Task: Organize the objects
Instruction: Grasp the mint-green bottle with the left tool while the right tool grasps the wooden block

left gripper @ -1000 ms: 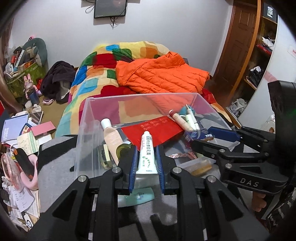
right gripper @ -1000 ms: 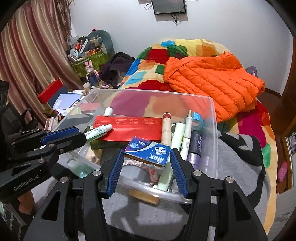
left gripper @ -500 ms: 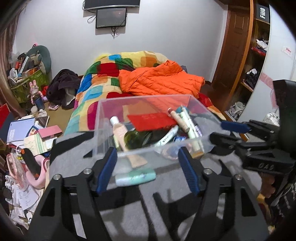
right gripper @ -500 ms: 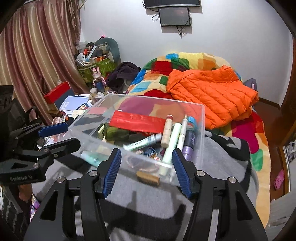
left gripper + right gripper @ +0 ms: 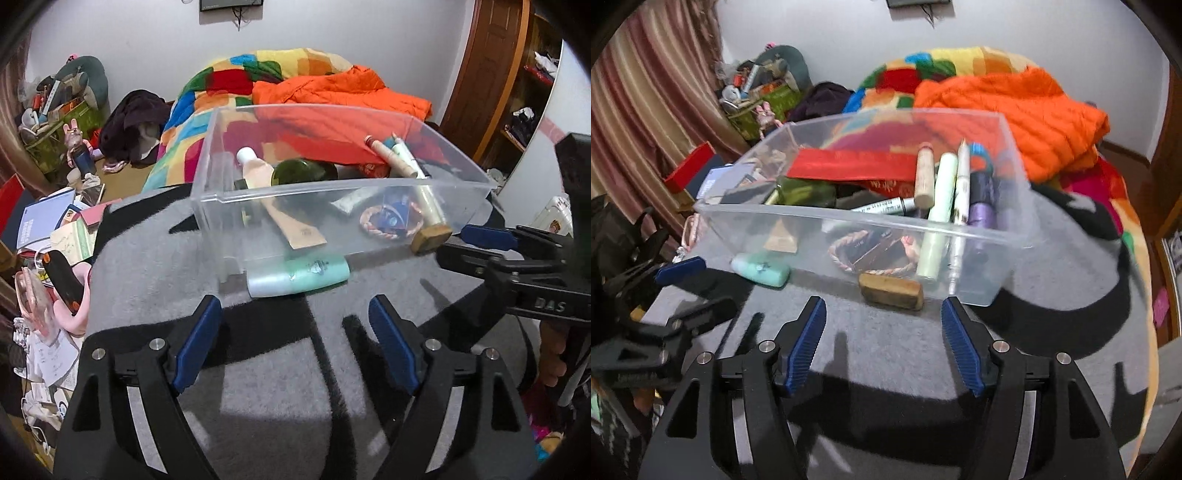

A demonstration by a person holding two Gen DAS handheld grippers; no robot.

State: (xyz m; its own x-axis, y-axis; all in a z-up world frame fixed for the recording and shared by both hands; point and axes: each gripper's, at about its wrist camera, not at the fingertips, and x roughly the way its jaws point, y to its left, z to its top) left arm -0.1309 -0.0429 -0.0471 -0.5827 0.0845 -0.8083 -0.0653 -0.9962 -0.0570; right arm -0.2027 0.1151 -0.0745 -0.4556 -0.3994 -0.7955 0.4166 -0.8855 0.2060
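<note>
My left gripper (image 5: 295, 343) and right gripper (image 5: 882, 343) have just been opening; both stand released, nothing between them. The clear bin (image 5: 849, 221) sits just beyond on the grey blanket (image 5: 886, 369), with a mint tube (image 5: 295, 277) at its near wall.

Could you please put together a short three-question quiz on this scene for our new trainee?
1. True or false: the left tool is holding a tube.
2. Which items lie outside the clear bin, against its near wall?
A. mint tube and brown block
B. red card and purple tube
3. What colour is the jacket on the bed?

Key:
1. False; both tools stand open and empty.
2. A
3. Orange
</note>
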